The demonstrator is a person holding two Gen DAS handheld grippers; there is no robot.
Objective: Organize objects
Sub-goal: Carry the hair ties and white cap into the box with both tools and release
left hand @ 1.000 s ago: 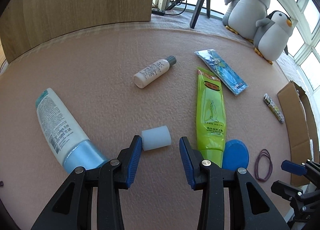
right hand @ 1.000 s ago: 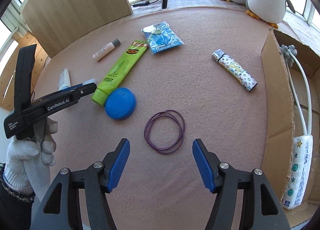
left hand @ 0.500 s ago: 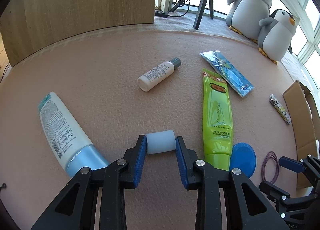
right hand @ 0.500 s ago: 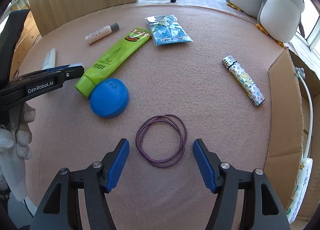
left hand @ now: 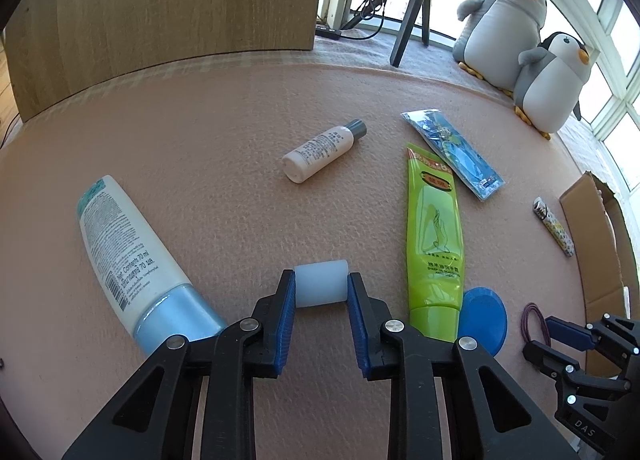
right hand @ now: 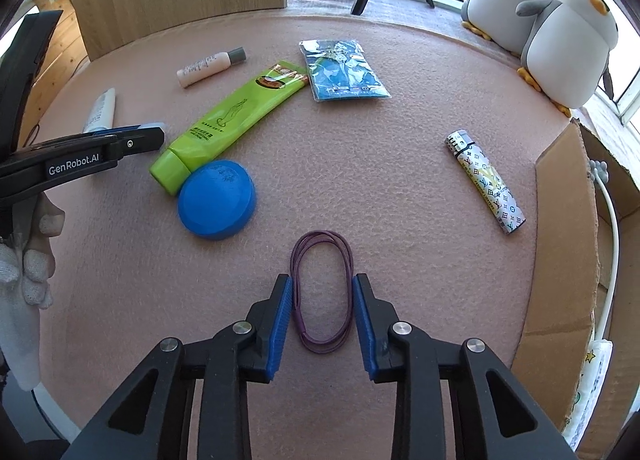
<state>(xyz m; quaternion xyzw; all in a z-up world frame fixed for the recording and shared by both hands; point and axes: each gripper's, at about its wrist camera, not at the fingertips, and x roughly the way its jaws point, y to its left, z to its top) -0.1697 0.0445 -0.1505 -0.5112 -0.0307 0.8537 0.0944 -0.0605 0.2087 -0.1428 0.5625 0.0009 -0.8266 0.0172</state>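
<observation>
My left gripper (left hand: 321, 292) is clamped on the small white cap (left hand: 320, 283): both blue pads press its flat ends, so the cylinder sits crosswise between them and cannot roll. The cap rests at or just above the pink felt mat (left hand: 224, 132); I cannot tell whether it has lifted clear.

My right gripper (right hand: 322, 310) is narrowed around the purple hair tie (right hand: 322, 292). The pads touch the loop's outer sides and squeeze it into a long oval, but a gap remains between them, so I judge this grip as not yet complete. The tie lies flat on the mat, which is why the fingers come in low on both sides.

Outward from the left gripper:
- The white and blue tube (left hand: 132, 256) lies just beside the left finger.
- The green tube (left hand: 434, 228) lies to the right, with its cap end touching the blue round lid (left hand: 484, 318).
- The small bottle (left hand: 322, 150) and the blue packet (left hand: 452, 154) lie farther out, well apart from both grippers.

Outward from the right gripper:
- The patterned lighter (right hand: 486, 182) lies near the cardboard box (right hand: 564, 244).
- The box stands open at the mat's right edge and already holds items, so I judge it to be the destination for both held objects.
</observation>
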